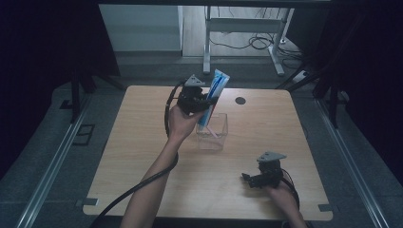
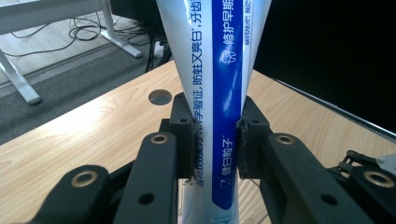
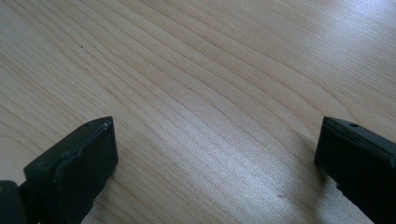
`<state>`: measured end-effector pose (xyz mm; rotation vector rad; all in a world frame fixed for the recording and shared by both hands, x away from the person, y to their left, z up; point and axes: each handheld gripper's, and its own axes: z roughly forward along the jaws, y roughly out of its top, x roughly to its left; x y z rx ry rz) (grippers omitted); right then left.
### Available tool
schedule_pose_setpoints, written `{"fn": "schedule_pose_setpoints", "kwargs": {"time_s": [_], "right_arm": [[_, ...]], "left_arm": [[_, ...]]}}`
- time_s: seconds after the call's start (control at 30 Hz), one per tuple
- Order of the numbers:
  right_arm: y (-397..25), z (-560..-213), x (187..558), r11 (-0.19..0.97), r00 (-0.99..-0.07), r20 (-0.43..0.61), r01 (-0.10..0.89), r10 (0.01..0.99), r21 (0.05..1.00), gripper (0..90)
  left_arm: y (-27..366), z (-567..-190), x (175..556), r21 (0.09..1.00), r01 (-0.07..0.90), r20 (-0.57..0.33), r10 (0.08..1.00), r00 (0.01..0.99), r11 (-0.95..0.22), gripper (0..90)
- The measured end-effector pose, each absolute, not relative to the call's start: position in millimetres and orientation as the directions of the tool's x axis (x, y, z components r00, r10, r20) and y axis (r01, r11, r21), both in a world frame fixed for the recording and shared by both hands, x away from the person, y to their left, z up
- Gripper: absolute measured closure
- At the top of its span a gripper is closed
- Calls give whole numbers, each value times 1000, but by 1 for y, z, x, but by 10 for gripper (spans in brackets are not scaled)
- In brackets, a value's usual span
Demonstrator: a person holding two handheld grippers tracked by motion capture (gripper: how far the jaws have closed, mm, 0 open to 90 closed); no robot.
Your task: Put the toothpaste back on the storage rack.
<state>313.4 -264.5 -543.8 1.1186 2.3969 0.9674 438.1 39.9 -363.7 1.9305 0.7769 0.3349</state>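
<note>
Toothpaste tube (image 2: 219, 70) between left gripper (image 2: 215, 135) jaws: white, royal-blue lengthwise band, white print on band, blue print on white part. Jaws, pads: matte black. Clear container (image 1: 212, 131) below jaws: colourless. Table (image 3: 196, 84) under right gripper (image 3: 217, 154) jaws: pale wood, fine grain lines.

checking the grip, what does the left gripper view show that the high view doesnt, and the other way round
Left gripper view alone: the left gripper pads pinching the toothpaste tube from both sides, and its printed lettering. High view alone: the clear box under the tube's lower end, and the right gripper held open low over the table, holding nothing. Both: the tube held in the left gripper, the wooden table and its round hole.
</note>
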Motion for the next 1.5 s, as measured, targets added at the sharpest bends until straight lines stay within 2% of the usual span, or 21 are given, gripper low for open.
{"fn": "schedule_pose_setpoints", "kwargs": {"time_s": [0.93, 1.5], "right_arm": [[-264, -544, 313, 460, -639, -4, 550, 769, 697, 0], [-264, -544, 313, 460, -639, -3, 551, 769, 697, 0]], "left_arm": [[26, -415, 440, 874, 358, -57, 663, 747, -328, 726], [24, -439, 438, 859, 385, -67, 673, 737, -336, 719]]}}
